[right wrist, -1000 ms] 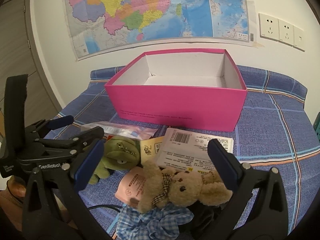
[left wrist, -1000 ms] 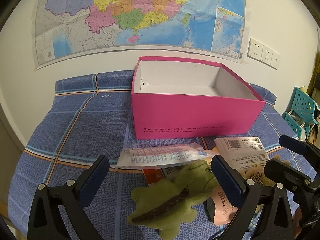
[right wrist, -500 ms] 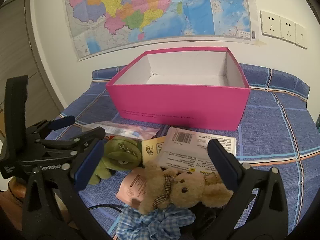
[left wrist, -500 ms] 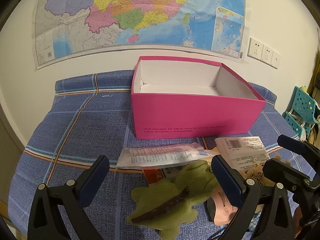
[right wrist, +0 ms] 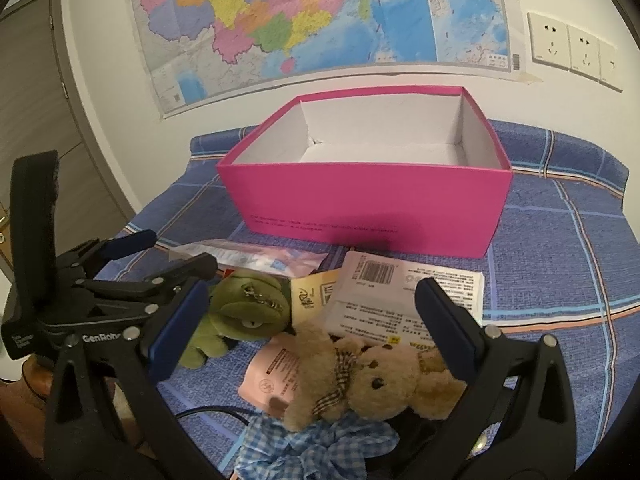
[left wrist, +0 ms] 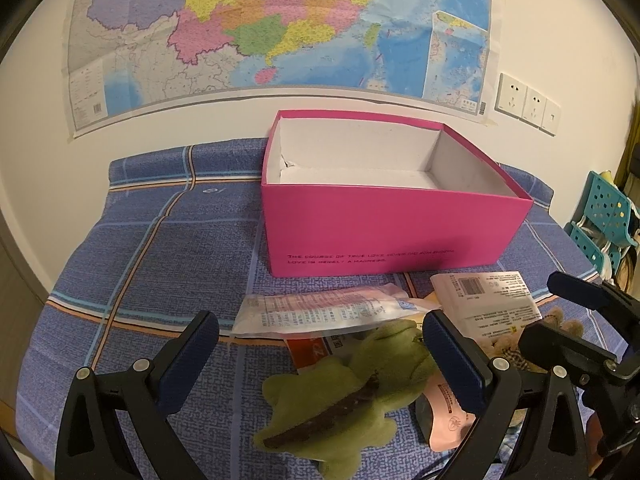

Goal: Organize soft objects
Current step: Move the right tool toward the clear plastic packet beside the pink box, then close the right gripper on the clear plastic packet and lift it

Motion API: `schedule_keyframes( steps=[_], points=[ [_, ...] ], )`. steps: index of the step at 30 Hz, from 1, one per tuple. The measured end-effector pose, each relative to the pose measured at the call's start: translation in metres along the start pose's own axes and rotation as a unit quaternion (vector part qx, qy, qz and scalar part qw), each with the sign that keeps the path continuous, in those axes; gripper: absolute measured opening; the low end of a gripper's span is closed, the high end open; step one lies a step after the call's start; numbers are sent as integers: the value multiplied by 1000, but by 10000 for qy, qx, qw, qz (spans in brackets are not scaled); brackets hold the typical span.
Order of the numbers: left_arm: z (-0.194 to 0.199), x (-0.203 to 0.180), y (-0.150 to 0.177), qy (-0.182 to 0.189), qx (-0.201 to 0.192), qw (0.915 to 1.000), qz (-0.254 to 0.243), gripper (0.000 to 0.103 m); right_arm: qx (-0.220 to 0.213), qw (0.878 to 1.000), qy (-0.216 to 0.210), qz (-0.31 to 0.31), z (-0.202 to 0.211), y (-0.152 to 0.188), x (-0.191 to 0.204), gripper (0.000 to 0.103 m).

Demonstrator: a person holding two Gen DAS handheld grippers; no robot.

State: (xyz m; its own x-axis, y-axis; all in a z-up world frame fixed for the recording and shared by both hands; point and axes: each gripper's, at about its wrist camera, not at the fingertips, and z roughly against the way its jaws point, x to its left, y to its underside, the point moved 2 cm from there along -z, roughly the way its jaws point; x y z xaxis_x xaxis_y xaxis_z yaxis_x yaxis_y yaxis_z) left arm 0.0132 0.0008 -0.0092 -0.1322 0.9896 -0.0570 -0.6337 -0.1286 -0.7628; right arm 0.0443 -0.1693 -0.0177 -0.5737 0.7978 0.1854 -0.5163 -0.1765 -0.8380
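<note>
A green plush frog (left wrist: 344,396) lies on the blue plaid cloth between the fingers of my open, empty left gripper (left wrist: 320,356); it also shows in the right wrist view (right wrist: 240,312). A tan teddy bear (right wrist: 360,380) lies between the fingers of my open, empty right gripper (right wrist: 308,320), on a blue checked scrunchie (right wrist: 312,448). An open, empty pink box (left wrist: 392,196) stands behind them, also in the right wrist view (right wrist: 368,204). My left gripper shows at the left of the right wrist view (right wrist: 132,256).
Flat packets lie among the toys: a long clear-pink one (left wrist: 320,312), a white one with a barcode (right wrist: 400,296), a pink sachet (right wrist: 272,368). A map and wall sockets (right wrist: 572,52) hang behind. A teal stool (left wrist: 600,216) stands at the right.
Both grippers have crept slightly forward; nothing has been gripped or moved.
</note>
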Motion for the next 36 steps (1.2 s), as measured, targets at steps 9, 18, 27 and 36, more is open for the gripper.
schedule_keyframes(
  steps=[9,18,27,36],
  points=[
    [-6,19,-5,-36,24,10000,16,103,234,9990,-371,119,-14,-7,7,103],
    [-25,33,-7,106,267,9996,-12,103,639,9907,-1188,-162,-37,-24,10,94],
    [-36,45,-14,511,416,9978,25,100,1141,9859,-1210,-192,-71,-27,9,67],
    [-49,43,-13,634,616,9961,-86,91,1665,9750,-1316,-659,-108,-26,-8,67]
  ],
)
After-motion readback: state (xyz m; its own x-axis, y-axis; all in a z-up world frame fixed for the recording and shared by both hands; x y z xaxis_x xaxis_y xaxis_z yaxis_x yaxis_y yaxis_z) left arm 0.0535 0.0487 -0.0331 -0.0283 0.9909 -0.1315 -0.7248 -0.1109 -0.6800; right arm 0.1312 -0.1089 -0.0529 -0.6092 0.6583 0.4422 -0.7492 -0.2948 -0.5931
